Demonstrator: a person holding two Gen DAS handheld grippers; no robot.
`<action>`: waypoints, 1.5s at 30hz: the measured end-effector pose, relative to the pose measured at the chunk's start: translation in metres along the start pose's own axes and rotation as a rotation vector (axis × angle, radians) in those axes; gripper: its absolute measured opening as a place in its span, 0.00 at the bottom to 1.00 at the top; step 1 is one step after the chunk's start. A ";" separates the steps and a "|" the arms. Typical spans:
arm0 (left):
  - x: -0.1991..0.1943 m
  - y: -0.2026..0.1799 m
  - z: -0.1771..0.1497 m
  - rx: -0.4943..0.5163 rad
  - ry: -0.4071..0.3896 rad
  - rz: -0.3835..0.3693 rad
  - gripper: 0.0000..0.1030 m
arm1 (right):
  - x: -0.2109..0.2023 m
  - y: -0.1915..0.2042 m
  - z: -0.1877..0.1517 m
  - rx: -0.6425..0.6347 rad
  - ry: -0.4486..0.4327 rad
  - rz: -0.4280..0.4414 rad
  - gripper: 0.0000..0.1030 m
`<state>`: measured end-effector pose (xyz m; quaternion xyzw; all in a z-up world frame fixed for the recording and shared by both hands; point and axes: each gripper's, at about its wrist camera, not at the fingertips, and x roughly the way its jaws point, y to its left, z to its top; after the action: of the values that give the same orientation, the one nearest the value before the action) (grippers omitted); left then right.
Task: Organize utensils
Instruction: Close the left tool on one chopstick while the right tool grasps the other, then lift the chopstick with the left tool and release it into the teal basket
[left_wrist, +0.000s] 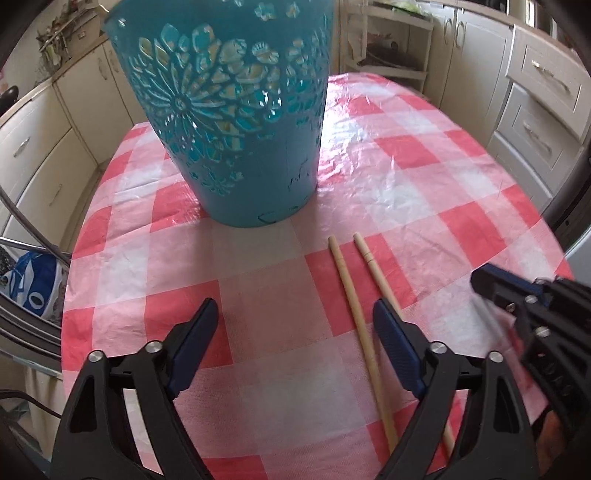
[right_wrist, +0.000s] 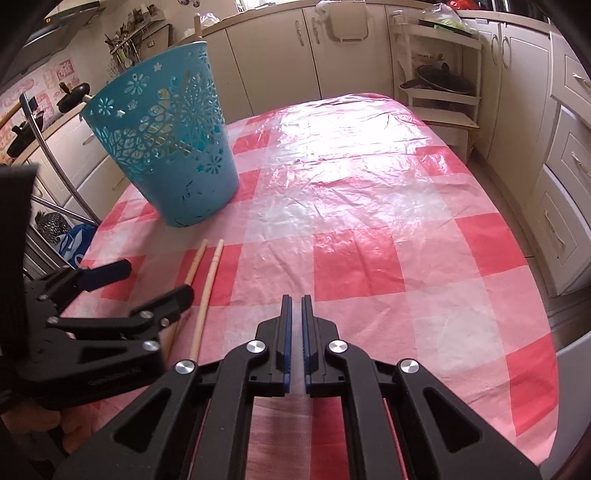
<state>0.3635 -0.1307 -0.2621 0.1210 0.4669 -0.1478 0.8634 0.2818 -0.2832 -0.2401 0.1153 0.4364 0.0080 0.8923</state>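
Bin: teal, cut-out flower pattern. Bench cloth: red, pink and white check, glossy. Chopsticks: pale wood. Claws: black frames, blue pads. Cabinets: cream. Bag: blue and white.

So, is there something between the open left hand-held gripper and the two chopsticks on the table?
Nothing visible. The left hand-held gripper is open just above the chopsticks, and only bare checked tablecloth lies between. The blue basket stands beyond them.

The counter is left free to the right and far side. Its left part is blocked by a teal basket, with 2 chopsticks laid just before it.
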 end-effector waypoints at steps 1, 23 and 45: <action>-0.001 0.001 -0.001 -0.001 -0.012 -0.012 0.67 | -0.001 0.001 0.001 0.000 -0.003 0.008 0.06; -0.011 0.030 -0.005 -0.030 0.016 -0.117 0.05 | 0.026 0.061 0.000 -0.157 0.021 0.016 0.07; -0.158 0.043 0.032 0.000 -0.563 -0.324 0.05 | 0.018 0.027 0.002 -0.021 -0.002 0.032 0.06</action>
<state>0.3217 -0.0794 -0.1087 -0.0006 0.2230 -0.3110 0.9239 0.2971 -0.2547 -0.2471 0.1131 0.4335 0.0266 0.8936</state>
